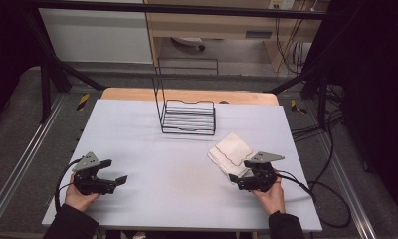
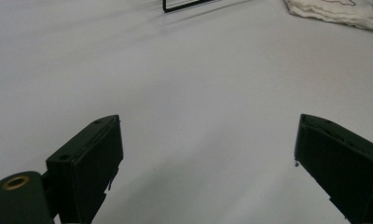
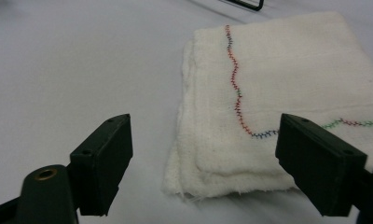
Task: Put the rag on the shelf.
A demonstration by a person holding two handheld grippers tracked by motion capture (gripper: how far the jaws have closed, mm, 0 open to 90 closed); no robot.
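Approach step: right gripper point(image 3: 203, 163) open-jawed at near edge of folded cloth point(image 3: 278, 93) on counter point(image 1: 152, 149), nothing pinched; left gripper point(image 2: 208, 158) open, idle; next, likely nip that edge.

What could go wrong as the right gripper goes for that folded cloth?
1. The right gripper is open around a corner of the folded cloth; closing there may catch only the top layers, so the cloth unfolds.
2. A drag could slide it across the smooth table toward the wire rack.
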